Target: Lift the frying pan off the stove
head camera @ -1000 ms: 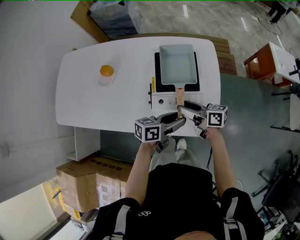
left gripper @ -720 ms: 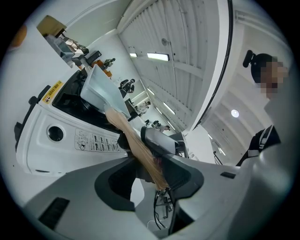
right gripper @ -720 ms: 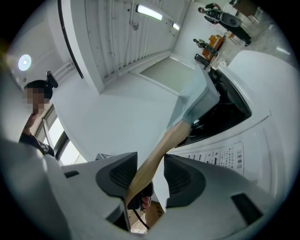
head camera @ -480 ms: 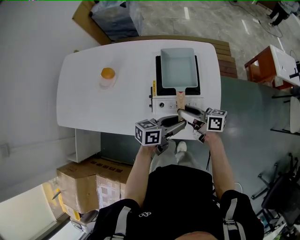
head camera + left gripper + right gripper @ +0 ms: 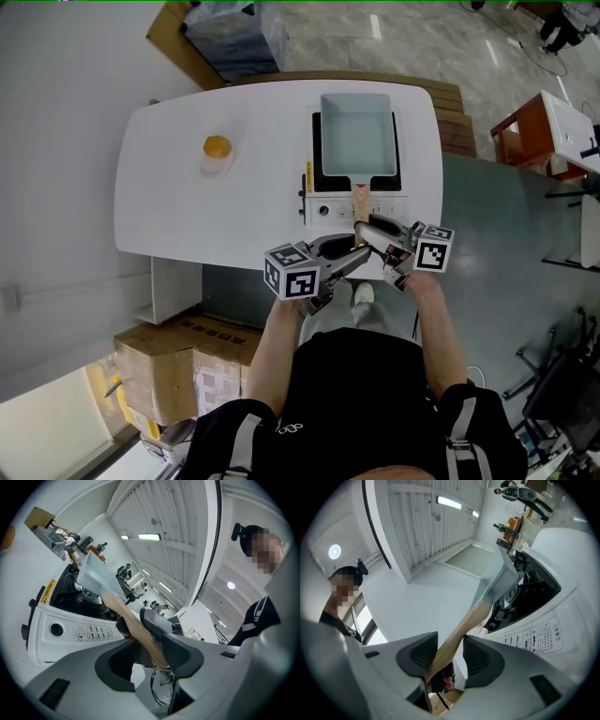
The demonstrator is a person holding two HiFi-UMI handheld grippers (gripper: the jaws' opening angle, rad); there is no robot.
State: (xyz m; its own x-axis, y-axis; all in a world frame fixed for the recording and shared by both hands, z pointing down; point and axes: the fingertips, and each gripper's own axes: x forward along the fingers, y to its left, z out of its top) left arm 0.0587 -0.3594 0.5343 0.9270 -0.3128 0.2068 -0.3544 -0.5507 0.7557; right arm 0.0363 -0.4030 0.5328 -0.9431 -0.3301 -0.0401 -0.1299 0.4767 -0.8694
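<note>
A pale blue rectangular frying pan (image 5: 356, 136) rests over the burner of a white-and-black portable stove (image 5: 323, 202) on the white table. Its wooden handle (image 5: 361, 199) points toward me. My left gripper (image 5: 361, 251) comes in from the left and my right gripper (image 5: 364, 225) from the right, and both meet at the handle's end. In the left gripper view the handle (image 5: 129, 620) runs between the jaws of the left gripper (image 5: 150, 634), held against the pads. In the right gripper view the right gripper (image 5: 450, 653) is shut on the same handle (image 5: 464, 630), and the pan (image 5: 497, 581) lies beyond it.
An orange-topped cup (image 5: 217, 150) stands on the left part of the table (image 5: 187, 206). Cardboard boxes (image 5: 178, 361) sit on the floor at lower left. A red stool (image 5: 525, 122) is off to the right. The table's near edge lies just under the grippers.
Both grippers' jaws have narrowed onto the wooden handle. The left gripper has slid slightly toward me and leftward. The pan has not visibly moved.
</note>
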